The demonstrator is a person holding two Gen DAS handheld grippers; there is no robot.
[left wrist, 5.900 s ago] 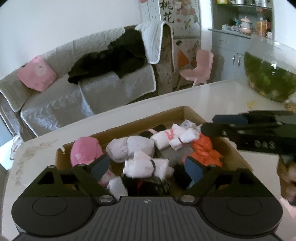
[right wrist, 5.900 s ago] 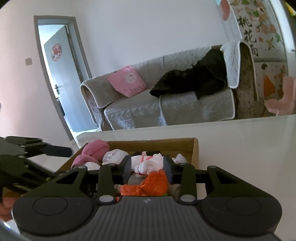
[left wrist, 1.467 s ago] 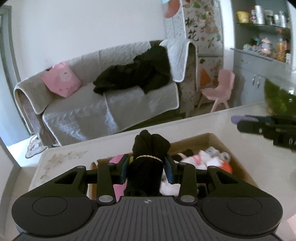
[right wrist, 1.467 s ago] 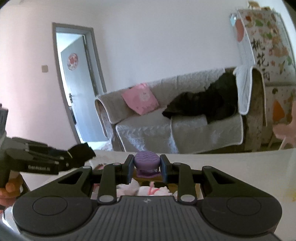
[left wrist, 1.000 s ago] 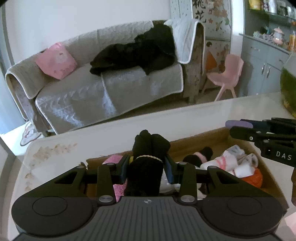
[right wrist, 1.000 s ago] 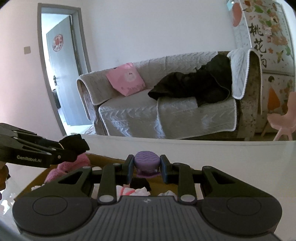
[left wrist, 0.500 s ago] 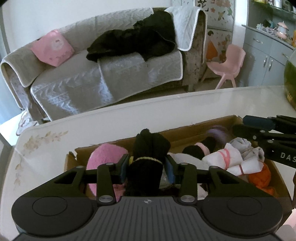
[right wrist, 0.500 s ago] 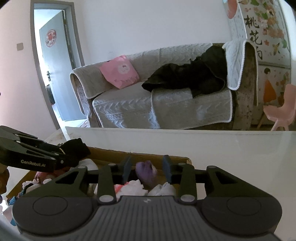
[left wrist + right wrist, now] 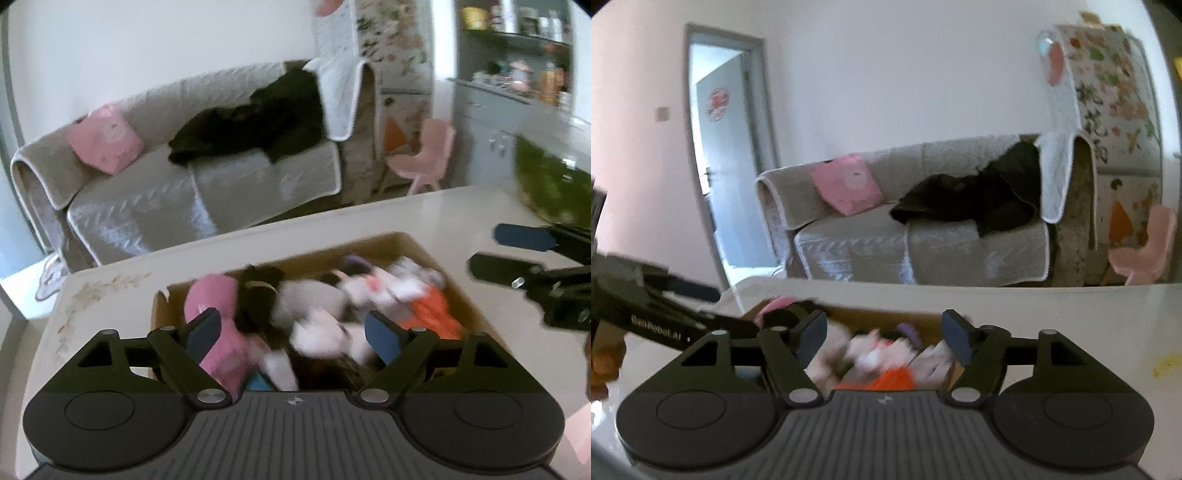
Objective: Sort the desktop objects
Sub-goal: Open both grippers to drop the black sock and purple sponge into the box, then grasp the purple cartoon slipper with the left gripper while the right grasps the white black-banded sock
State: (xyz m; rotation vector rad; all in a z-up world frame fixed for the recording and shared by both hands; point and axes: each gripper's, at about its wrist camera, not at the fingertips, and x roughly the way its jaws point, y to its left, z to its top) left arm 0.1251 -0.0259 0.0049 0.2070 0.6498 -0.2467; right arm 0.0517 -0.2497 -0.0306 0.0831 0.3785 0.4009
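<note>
A cardboard box [image 9: 406,240] full of rolled socks sits on the white table. My left gripper [image 9: 291,332] hangs above its near side, jaws opening wide, with nothing pressed between the pads. The black sock roll [image 9: 258,291] lies loose in the box beside a pink roll [image 9: 218,295]. The small purple thing [image 9: 354,262] lies at the back of the box among white rolls and an orange one [image 9: 428,310]. My right gripper [image 9: 884,332] is over the box [image 9: 879,314], jaws opening and empty, with the purple thing [image 9: 908,330] below. Each gripper shows in the other's view: right gripper [image 9: 491,249], left gripper [image 9: 727,310].
A glass bowl with green plants [image 9: 546,184] stands on the table [image 9: 332,221] at the far right. Beyond the table are a grey sofa [image 9: 184,184], a pink child's chair [image 9: 424,155] and an open doorway [image 9: 727,166]. A yellow smear [image 9: 1167,363] marks the table.
Both grippers have opened. The black sock roll has left the left jaws and the purple thing has left the right jaws; both now lie in the box. Both grippers have pulled back and up.
</note>
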